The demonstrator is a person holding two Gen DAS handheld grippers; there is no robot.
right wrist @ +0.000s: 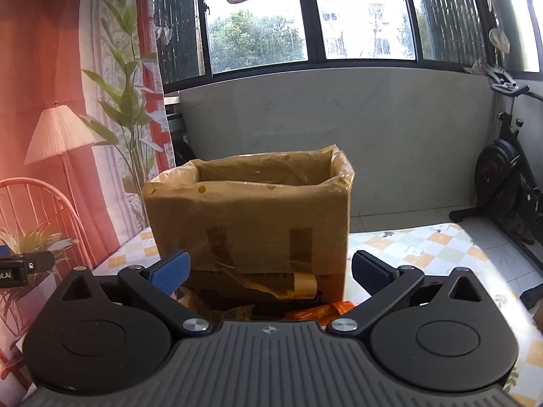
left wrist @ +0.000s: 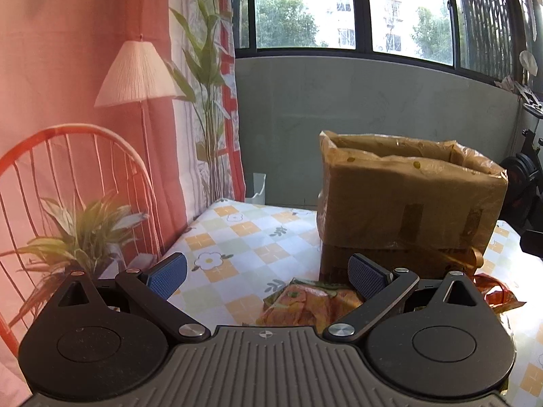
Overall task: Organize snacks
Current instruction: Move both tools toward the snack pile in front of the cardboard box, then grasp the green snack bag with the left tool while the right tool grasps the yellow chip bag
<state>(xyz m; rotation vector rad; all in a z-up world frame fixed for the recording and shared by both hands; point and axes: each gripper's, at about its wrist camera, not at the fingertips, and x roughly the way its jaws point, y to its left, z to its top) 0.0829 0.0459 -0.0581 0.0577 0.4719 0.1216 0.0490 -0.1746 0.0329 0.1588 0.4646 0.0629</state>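
An open cardboard box [left wrist: 407, 200] wrapped in brown tape stands on the checked tablecloth [left wrist: 237, 237]. In the left wrist view my left gripper [left wrist: 268, 276] is open, hovering above an orange and green snack packet [left wrist: 305, 302] that lies in front of the box. A shiny red-brown wrapper [left wrist: 495, 291] lies to the right. In the right wrist view the box [right wrist: 251, 217] fills the middle, and my right gripper [right wrist: 271, 273] is open just before it. An orange snack packet [right wrist: 322, 310] lies low at the box's foot, partly hidden by the gripper body.
A red wire chair [left wrist: 68, 176] and potted plants [left wrist: 85, 234] stand left of the table, with a floor lamp [left wrist: 135, 74] behind. An exercise bike [right wrist: 505, 176] stands at the right. The left gripper's edge [right wrist: 20, 268] shows at far left of the right wrist view.
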